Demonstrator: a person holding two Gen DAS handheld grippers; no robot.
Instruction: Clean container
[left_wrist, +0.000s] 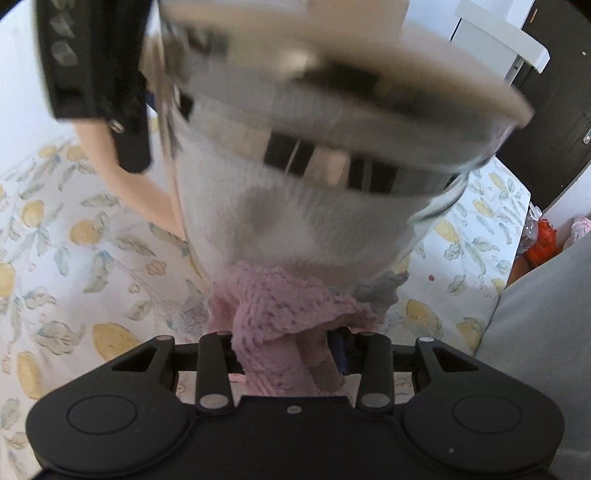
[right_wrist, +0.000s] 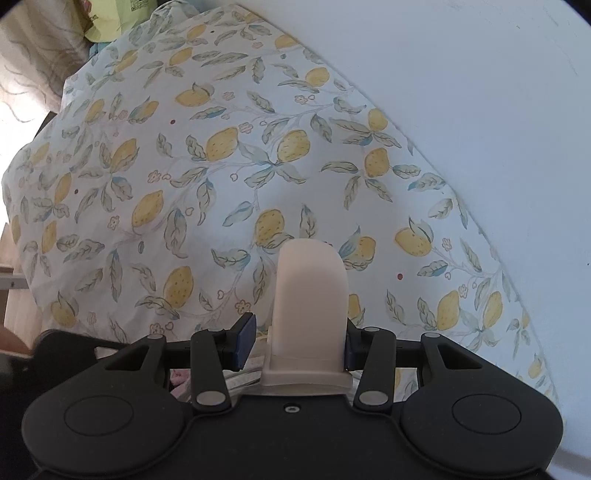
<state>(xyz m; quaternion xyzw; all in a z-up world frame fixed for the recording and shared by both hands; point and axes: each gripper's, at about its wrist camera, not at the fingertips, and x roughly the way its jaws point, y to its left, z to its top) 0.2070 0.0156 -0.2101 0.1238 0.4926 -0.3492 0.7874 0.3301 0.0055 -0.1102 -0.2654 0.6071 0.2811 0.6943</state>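
Gripping a pink cloth (left_wrist: 280, 317), the left gripper (left_wrist: 284, 350) pushes it against a blurred steel container (left_wrist: 332, 122); contents unseen, above the lemon-print tablecloth (left_wrist: 74, 240). Right wrist view: right gripper (right_wrist: 295, 343) clamped on a white handle (right_wrist: 312, 295); container unseen.

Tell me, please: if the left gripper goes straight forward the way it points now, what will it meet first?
The left gripper is shut on a pink cloth. Straight ahead, the cloth already appears to press against the glass container, so that comes first. The image is blurred, so depth is uncertain.
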